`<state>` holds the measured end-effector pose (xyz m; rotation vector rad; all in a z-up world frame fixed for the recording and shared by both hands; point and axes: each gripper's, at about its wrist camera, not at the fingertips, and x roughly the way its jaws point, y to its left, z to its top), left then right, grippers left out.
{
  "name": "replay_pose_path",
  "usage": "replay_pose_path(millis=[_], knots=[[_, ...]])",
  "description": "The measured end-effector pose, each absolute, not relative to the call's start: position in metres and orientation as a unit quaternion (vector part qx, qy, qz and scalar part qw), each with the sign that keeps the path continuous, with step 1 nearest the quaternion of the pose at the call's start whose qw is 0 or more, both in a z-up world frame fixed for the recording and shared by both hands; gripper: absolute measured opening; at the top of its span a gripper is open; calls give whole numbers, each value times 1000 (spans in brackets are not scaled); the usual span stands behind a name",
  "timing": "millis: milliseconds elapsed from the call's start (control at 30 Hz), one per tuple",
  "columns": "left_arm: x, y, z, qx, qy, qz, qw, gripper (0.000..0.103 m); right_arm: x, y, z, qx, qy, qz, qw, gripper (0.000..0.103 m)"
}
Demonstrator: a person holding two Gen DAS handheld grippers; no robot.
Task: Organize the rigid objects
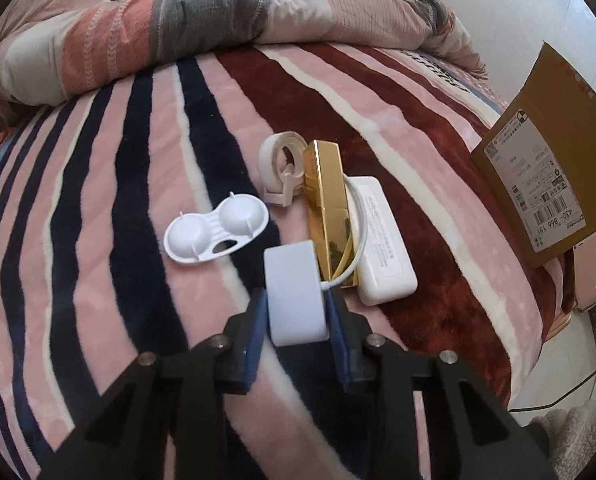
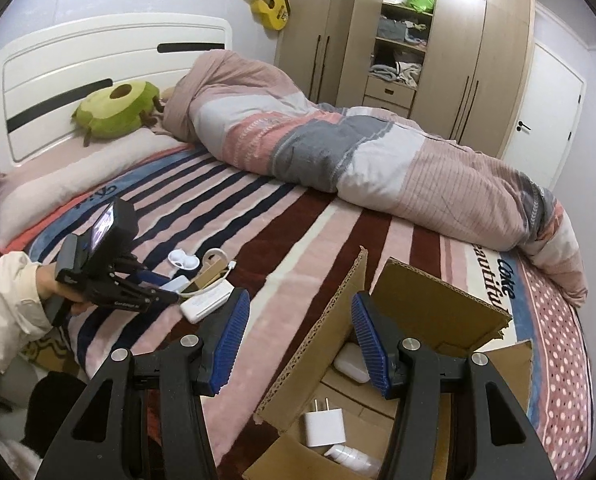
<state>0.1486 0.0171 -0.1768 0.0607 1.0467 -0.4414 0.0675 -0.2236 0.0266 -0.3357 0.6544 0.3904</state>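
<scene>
A pale lavender rounded plastic case (image 1: 296, 294) sits clamped between the blue pads of the left gripper (image 1: 296, 312), resting on the striped plush blanket (image 1: 98, 200). Just ahead lie a shiny gold bar-shaped box (image 1: 326, 204), a white power adapter (image 1: 381, 240) and a white contact-lens case (image 1: 217, 228). The right gripper (image 2: 296, 340) hangs spread wide and empty over the open cardboard box (image 2: 437, 300) holding a white plug charger (image 2: 323, 426).

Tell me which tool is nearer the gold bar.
Left. The left tool grips a white block right beside the gold bar; the right tool hangs open over the cardboard box, farther away.
</scene>
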Motion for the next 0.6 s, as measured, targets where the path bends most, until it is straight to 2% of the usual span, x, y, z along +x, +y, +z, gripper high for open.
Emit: replay_pose_path(millis=[333, 600], knots=[[122, 45, -143, 22, 471, -190, 861, 27, 64, -167, 25, -171, 305, 252, 902, 50], [78, 80, -84, 45, 445, -179, 876, 24, 82, -110, -44, -143, 376, 314, 860, 50]])
